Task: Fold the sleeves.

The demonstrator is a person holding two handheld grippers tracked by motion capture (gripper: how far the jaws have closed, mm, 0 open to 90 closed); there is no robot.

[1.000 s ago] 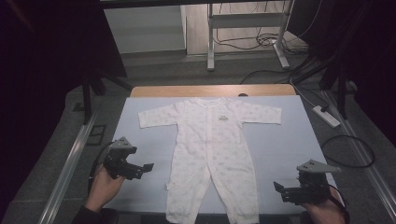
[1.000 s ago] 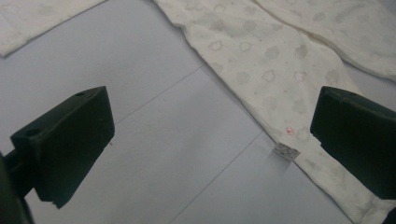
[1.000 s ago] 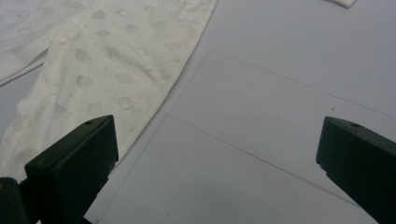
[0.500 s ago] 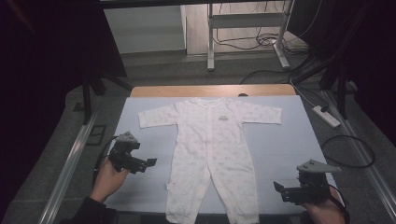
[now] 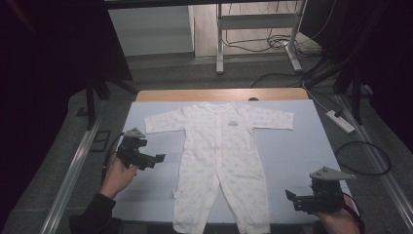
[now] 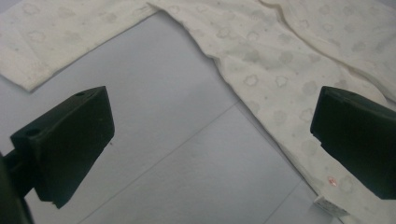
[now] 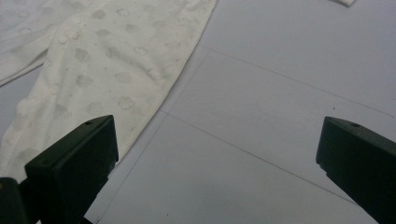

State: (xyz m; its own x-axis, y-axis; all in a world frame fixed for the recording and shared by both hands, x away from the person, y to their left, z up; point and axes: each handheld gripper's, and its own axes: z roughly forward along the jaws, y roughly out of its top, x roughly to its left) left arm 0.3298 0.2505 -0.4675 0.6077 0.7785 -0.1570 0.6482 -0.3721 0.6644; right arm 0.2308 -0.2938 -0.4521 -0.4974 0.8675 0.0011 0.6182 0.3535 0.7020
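High view: L gripper [image 5: 157, 159] near romper [image 5: 221, 161], jaws apart.

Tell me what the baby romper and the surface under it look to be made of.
Romper: looks like soft knit cotton, matte cream with a faint cloud print; it lies limp with stitched, slightly puckered edges. Table cover: seems a pale blue-grey felt-like or matte sheet, no glare, thin lines marked on it; the exact material stays uncertain.

I can read no text here. The romper [image 5: 221, 161] has a small grey print on its chest, too small to read, and a white tag [image 6: 329, 206] at its side seam looks blank.
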